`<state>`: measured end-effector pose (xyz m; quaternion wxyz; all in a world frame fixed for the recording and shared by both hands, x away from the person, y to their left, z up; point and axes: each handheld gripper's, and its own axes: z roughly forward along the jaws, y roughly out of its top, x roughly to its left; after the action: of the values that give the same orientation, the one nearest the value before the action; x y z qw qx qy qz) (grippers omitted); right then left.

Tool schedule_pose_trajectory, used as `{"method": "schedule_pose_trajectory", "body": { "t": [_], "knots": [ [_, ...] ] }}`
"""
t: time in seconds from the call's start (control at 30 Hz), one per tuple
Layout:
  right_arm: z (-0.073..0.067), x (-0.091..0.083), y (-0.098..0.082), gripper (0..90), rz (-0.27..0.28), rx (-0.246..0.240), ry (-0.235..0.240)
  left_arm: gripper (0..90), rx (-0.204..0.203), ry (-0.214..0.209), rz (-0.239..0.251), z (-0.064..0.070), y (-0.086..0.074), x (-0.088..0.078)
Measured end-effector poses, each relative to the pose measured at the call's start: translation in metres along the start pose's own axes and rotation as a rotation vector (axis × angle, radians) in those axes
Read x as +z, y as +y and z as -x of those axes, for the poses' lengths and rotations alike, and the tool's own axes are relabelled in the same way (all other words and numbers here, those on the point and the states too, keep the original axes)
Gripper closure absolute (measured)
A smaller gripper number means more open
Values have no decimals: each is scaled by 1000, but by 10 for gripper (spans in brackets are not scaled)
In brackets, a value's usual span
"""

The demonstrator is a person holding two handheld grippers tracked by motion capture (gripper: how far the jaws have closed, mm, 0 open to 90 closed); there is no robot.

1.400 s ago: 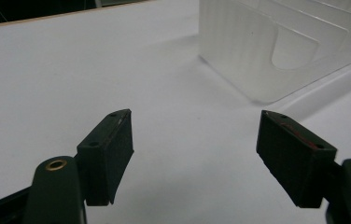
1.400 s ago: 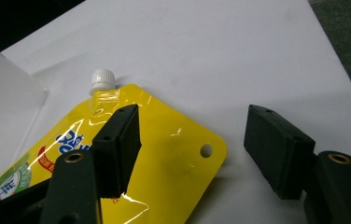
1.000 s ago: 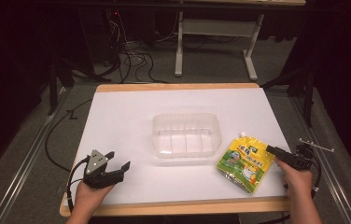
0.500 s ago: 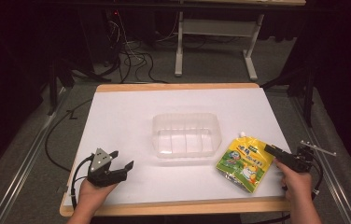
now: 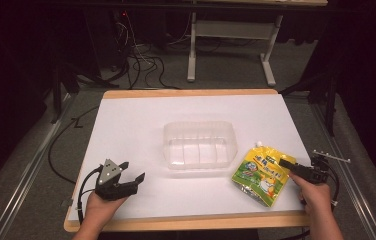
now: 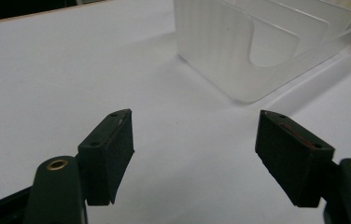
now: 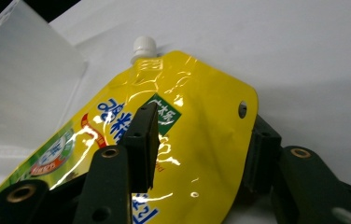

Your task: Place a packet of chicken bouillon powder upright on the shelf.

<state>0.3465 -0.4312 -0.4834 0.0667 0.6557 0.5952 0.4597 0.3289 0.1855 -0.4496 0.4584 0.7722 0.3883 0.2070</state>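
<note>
Two tools sit at the tabletop's (image 5: pixel 126 120) near edge. The left tool (image 5: pixel 132 172) rests wide open, nothing between its jaws. The right tool (image 5: pixel 283 162) has just been closing, its jaws either side of the yellow spouted pouch (image 5: pixel 258 175) lying near right. Farther, centrally, stands a clear plastic container (image 5: pixel 201 145).

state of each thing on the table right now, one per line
yellow pouch: lying flat beside the bin, white cap on, its corner between the right gripper's jaws
clear plastic bin: upright, open-topped, nothing inside
right gripper: jaws have just been closing, one above the pouch's corner and one below
left gripper: open, holding nothing, over bare table
</note>
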Motion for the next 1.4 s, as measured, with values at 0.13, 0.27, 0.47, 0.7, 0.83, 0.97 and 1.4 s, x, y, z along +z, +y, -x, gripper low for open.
{"method": "schedule_pose_trajectory", "body": {
  "t": [0.13,0.27,0.47,0.7,0.83,0.97,1.4],
  "knots": [
    [-2,1,-1,644,-17,-21,-6,284,3,-2,2,0,0,0],
    [-3,2,0,715,-25,-35,-27,284,3,-2,1,-1,0,0],
    [-3,2,0,792,-33,-30,-41,285,2,-2,7,-1,1,-2],
    [-4,0,-1,881,-13,-40,-47,285,3,-1,7,-2,1,-2],
    [-5,-4,-1,900,6,-57,-34,285,1,-3,8,-1,1,-1],
    [-8,-9,-1,900,34,-81,-23,285,4,-4,8,-1,2,0],
    [-46,-44,10,900,197,-184,50,284,-3,-11,19,-1,3,-1]
  ]
}}
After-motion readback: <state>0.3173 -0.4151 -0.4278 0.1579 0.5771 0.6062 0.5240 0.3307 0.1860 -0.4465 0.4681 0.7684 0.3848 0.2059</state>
